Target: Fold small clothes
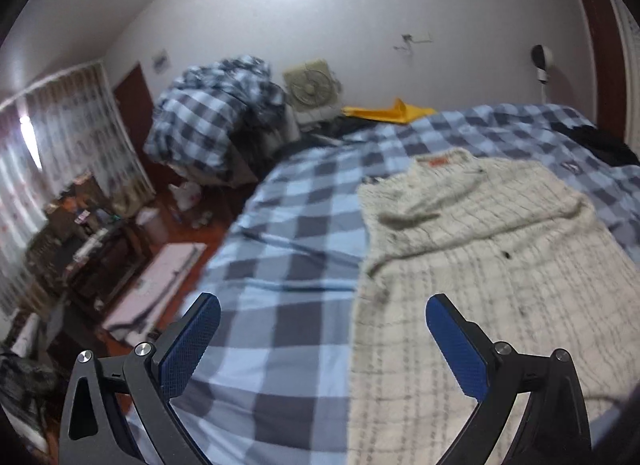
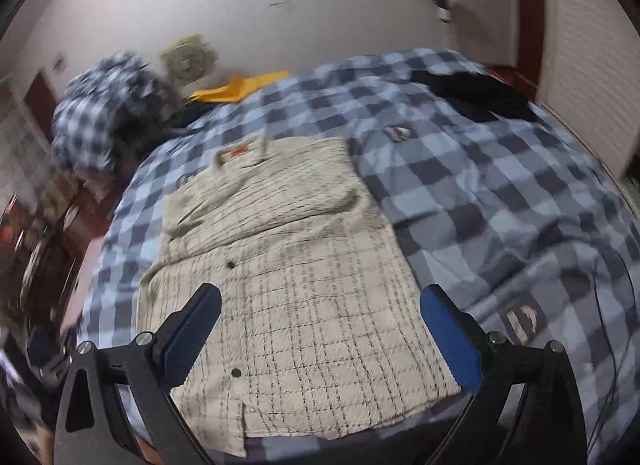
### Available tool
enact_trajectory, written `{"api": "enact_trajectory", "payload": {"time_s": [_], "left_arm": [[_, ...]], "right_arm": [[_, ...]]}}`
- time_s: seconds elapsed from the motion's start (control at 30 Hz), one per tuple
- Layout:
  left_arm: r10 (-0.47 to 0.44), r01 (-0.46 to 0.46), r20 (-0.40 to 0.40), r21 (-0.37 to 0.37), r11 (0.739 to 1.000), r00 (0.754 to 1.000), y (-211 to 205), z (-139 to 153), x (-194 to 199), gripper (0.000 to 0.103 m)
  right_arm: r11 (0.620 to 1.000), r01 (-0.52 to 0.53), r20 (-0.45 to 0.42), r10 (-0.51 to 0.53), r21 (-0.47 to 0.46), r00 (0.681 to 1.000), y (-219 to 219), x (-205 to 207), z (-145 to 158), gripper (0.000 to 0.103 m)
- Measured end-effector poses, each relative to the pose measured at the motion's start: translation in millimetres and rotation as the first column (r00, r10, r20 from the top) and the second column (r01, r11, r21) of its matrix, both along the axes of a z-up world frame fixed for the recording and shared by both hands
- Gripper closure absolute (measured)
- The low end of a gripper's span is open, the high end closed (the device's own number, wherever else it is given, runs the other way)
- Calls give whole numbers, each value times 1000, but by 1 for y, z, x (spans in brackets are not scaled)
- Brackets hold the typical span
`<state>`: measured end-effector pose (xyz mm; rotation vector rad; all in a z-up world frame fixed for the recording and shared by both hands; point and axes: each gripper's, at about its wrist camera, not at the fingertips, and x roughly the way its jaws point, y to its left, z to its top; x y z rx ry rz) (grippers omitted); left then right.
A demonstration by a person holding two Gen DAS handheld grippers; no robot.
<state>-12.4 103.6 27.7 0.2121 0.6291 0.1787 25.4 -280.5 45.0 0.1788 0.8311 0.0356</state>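
Observation:
A cream shirt with a thin dark check [image 1: 492,265] [image 2: 296,265] lies flat on the blue-checked bed cover [image 1: 288,225] [image 2: 500,193], collar and orange label at the far end, both sleeves folded in across the chest. My left gripper [image 1: 322,341] hangs open above the shirt's left edge, half over the bare cover. My right gripper [image 2: 320,335] is open above the shirt's lower half, near the hem. Neither holds anything.
A dark garment [image 2: 476,95] lies at the far right of the bed. A yellow cloth [image 1: 390,111] and a box fan [image 1: 310,87] sit at the bed's far edge. A checked bedding heap [image 1: 212,121] and floor clutter [image 1: 100,249] lie to the left.

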Motion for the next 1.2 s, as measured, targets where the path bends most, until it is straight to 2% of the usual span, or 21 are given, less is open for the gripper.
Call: {"api": "enact_trajectory", "payload": {"time_s": [0.07, 0.1, 0.17, 0.23, 0.33, 0.4, 0.5, 0.53, 0.57, 0.63, 0.67, 0.7, 0.73, 0.77, 0.8, 0.83, 0.87, 0.9, 1.07, 1.17, 1.2], "left_arm": [[6, -7, -29, -14, 1000, 1000, 1, -4, 2, 0], [-9, 8, -56, -23, 1000, 998, 1, -8, 3, 0], [-37, 33, -107, -41, 999, 994, 2, -16, 6, 0], [-66, 56, -142, -73, 996, 988, 3, -21, 7, 0], [-111, 78, -196, -171, 982, 974, 8, -25, 10, 0], [-113, 61, -217, -232, 971, 970, 15, -27, 11, 0], [-115, 43, -266, -261, 964, 957, 20, -36, 13, 0], [-117, 43, -293, -249, 968, 949, 20, -40, 16, 0], [-123, 49, -325, -228, 973, 938, 19, -44, 18, 0], [-142, 67, -392, -199, 978, 909, 20, -52, 24, 0], [-153, 71, -431, -201, 977, 889, 22, -58, 27, 0], [-163, 59, -493, -220, 974, 855, 26, -68, 31, 0], [-165, 44, -527, -233, 971, 834, 31, -75, 32, 0], [-158, 14, -581, -243, 970, 799, 35, -88, 33, 0], [-133, -34, -653, -236, 971, 746, 41, -104, 35, 0], [-120, -57, -698, -225, 973, 706, 43, -116, 35, 0], [-118, -64, -721, -220, 973, 683, 44, -123, 35, 0], [-122, -66, -751, -215, 974, 649, 43, -133, 34, 0], [-171, -33, -798, -231, 972, 578, 34, -156, 32, 0], [-216, 18, -818, -244, 970, 533, 19, -169, 27, 0], [-221, 25, -821, -245, 969, 526, 17, -172, 27, 0]], "right_arm": [[997, -77, -12, 76, -24, 997, 2, -1, -3, 5], [996, -80, -28, 79, -35, 997, 1, -4, -3, 5], [995, -73, -127, 64, -65, 990, -6, 4, -10, 5], [993, -108, -220, 94, -50, 971, -16, 12, -18, 5], [991, -113, -316, 86, -67, 945, -40, 21, -31, 5], [992, -96, -402, 56, -80, 914, -65, 25, -49, 5], [995, -86, -514, 53, -40, 856, -88, 28, -75, 5], [997, -78, -582, 49, -24, 812, -100, 29, -94, 5], [997, -76, -621, 48, -18, 782, -107, 30, -107, 5], [996, -88, -661, 60, -10, 748, -114, 29, -123, 5], [995, -103, -693, 82, 12, 717, -118, 29, -137, 5], [993, -105, -722, 106, 46, 684, -122, 29, -150, 5], [992, -91, -743, 123, 84, 658, -127, 30, -161, 5], [991, -67, -757, 129, 113, 640, -131, 30, -170, 5], [991, -48, -764, 127, 124, 632, -133, 31, -174, 5], [991, -19, -770, 117, 135, 628, -137, 32, -181, 5], [989, 8, -771, 107, 145, 628, -141, 33, -187, 5], [989, 16, -773, 106, 148, 626, -142, 34, -191, 5], [982, -46, -817, 178, 183, 549, -128, 32, -215, 7], [976, -76, -824, 213, 203, 525, -119, 29, -222, 7], [974, -93, -828, 225, 207, 514, -115, 30, -224, 7]]}}
